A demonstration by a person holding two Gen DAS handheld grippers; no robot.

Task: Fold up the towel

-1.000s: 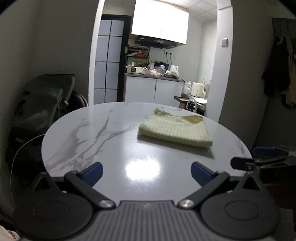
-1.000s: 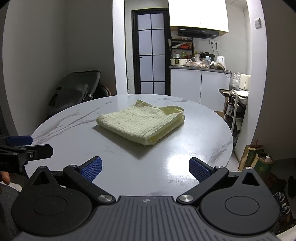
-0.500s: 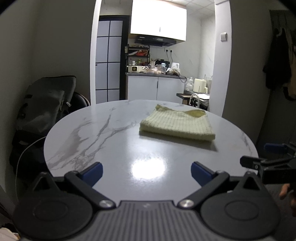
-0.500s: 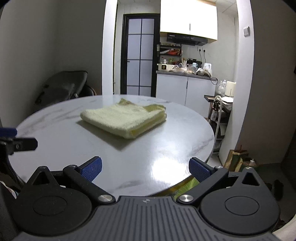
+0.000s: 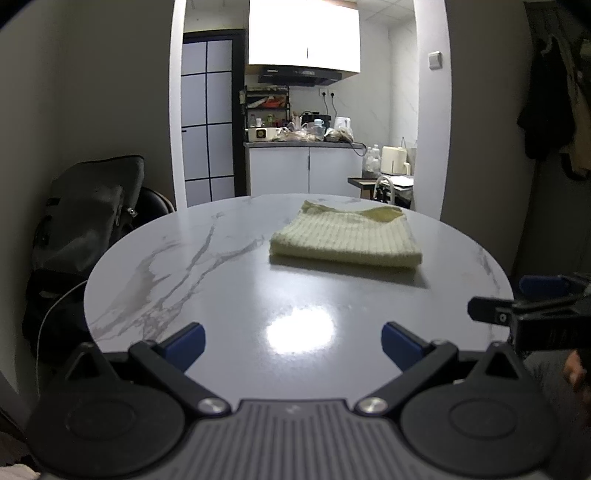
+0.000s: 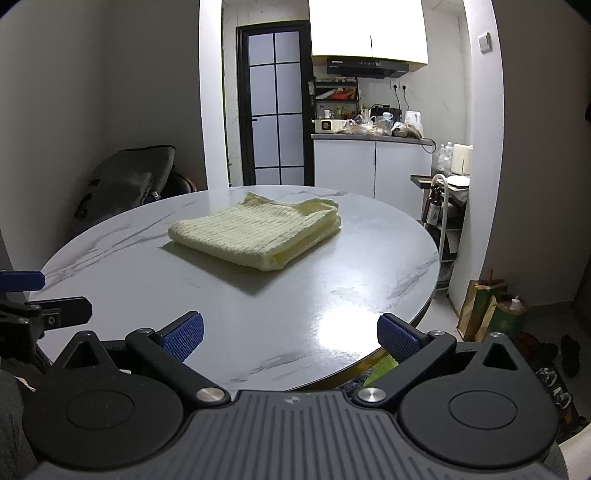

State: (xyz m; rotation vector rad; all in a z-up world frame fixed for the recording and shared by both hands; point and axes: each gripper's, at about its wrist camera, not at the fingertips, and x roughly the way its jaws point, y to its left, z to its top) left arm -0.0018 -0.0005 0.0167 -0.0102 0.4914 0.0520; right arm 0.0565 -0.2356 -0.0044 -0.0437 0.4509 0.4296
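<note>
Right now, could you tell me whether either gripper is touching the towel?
No, the folded towel lies alone on the table, with both grippers open and well short of it.

Ribbed cloth towel [image 6: 258, 232], glossy marble table [image 6: 332, 295]

Round white marble-pattern tabletop [image 5: 207, 266], grey-veined, glossy, with a bright ceiling-light reflection [image 5: 301, 328] near its front edge. Plain grey walls [image 5: 110, 92]. Dark bag [image 5: 88, 214] on a chair at left, against the wall. White-framed opening to a kitchen: black-framed glazed door [image 6: 275, 107], white upper cabinet [image 5: 304, 35] brightly lit, black range hood [image 5: 299, 76] beneath, white base cabinets [image 6: 373, 166] with a cluttered counter. White kettle [image 5: 342, 123] and wire rack [image 5: 266, 101] on the counter. Wall switch [image 5: 435, 60]. Dark coats [image 5: 554, 107] hanging at right. Paper bags [image 6: 491, 310] on a pale floor.
</note>
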